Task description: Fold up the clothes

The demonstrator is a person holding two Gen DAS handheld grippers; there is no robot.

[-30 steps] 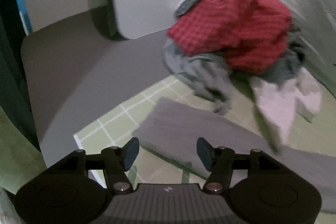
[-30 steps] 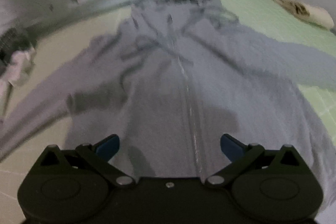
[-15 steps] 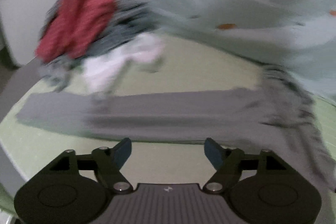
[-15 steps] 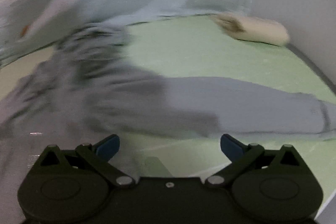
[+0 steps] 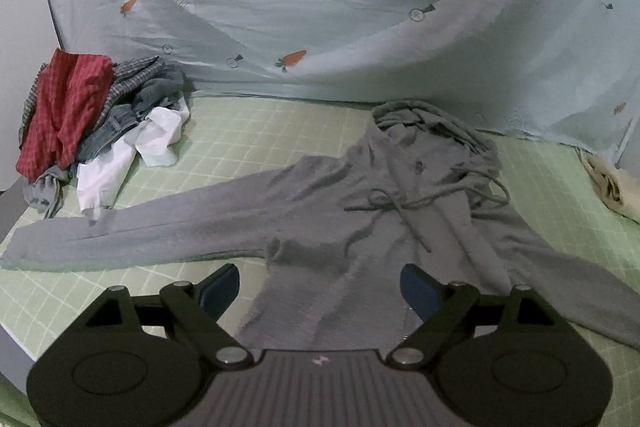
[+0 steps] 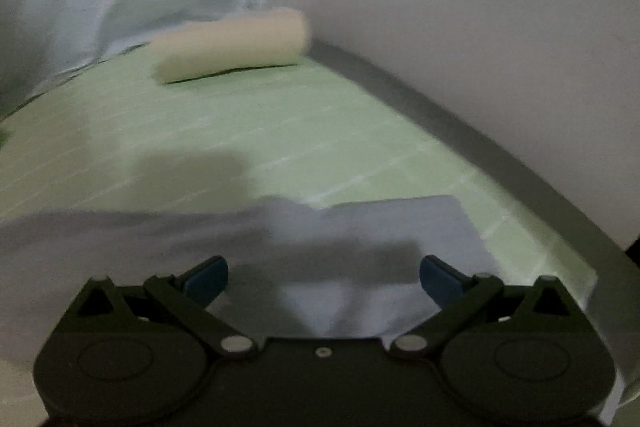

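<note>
A grey zip hoodie (image 5: 360, 211) lies spread flat on the green checked mat (image 5: 248, 139), hood at the far side, sleeves stretched left and right. My left gripper (image 5: 320, 287) is open and empty, just above the hoodie's lower body. My right gripper (image 6: 324, 279) is open and empty, over the cuff end of the hoodie's right sleeve (image 6: 360, 231).
A pile of clothes (image 5: 92, 119) with a red checked shirt, jeans and a white garment lies at the far left. A pale blue carrot-print sheet (image 5: 320, 7) hangs behind. A rolled cream cloth (image 6: 228, 43) lies at the far right by the wall. The mat's right edge (image 6: 576, 259) is close.
Both grippers swung right: the left view moved from the clothes pile to the hoodie body, the right view from the hoodie's zip to its right cuff. Both stayed open.
</note>
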